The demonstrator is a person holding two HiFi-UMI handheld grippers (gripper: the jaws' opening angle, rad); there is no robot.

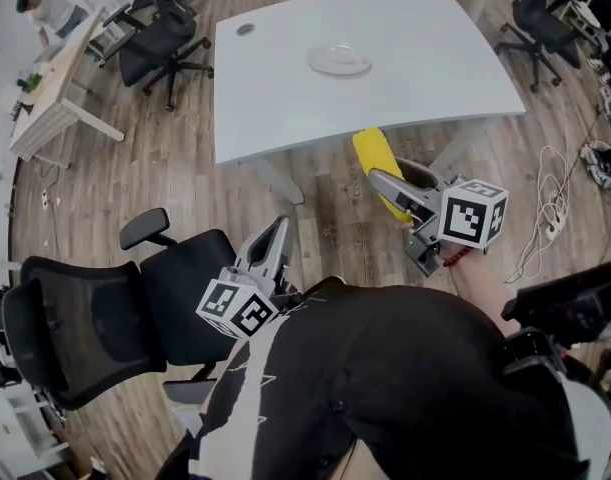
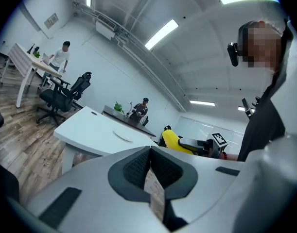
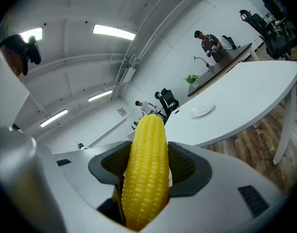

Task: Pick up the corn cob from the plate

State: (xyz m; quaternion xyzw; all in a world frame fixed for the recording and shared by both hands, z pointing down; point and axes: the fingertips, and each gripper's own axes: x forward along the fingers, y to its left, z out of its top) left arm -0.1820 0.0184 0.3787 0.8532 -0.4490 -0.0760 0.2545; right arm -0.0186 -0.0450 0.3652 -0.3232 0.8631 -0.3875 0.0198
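Right hand-held gripper [image 3: 147, 165] pinches the yellow corn cob [image 3: 146, 140] lengthwise along its jaws, clear glass plate [image 1: 338, 59] well ahead; left hand-held gripper [image 2: 149, 168] pressed together, empty.

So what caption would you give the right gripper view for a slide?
Right gripper shut on a yellow corn cob, plate on the white table beyond.

Your white-streaked black shirt [image 1: 405, 368], red bead bracelet [image 1: 457, 258], grey left gripper [image 1: 280, 224] and right gripper [image 1: 387, 174], black ribbed pads [image 2: 136, 169], 2 square-marked white cubes [image 1: 472, 213]
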